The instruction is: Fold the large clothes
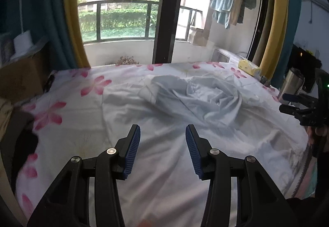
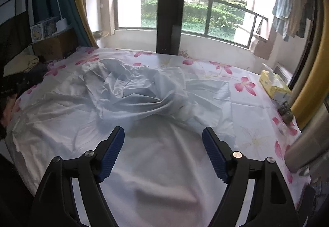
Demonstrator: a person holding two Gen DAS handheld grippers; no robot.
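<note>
A large pale blue-white garment (image 1: 185, 99) lies spread over the flowered bedsheet (image 1: 67, 103), bunched into a crumpled heap at its far middle. In the right wrist view the same garment (image 2: 133, 91) shows its heap left of centre, with smoother cloth running toward me. My left gripper (image 1: 162, 131) hovers open above the near flat part of the cloth, nothing between its blue pads. My right gripper (image 2: 163, 132) stands open wider, also empty, above the near cloth. The right gripper (image 1: 287, 101) also shows at the right edge of the left wrist view.
A yellow tissue box (image 2: 273, 85) and a steel cup (image 1: 291, 85) sit at the bed's right edge. Dark and yellow clothes (image 2: 22, 68) lie at the left edge beside a cardboard box (image 2: 53, 44). Beyond the bed are a window post (image 2: 169, 11) and balcony railing.
</note>
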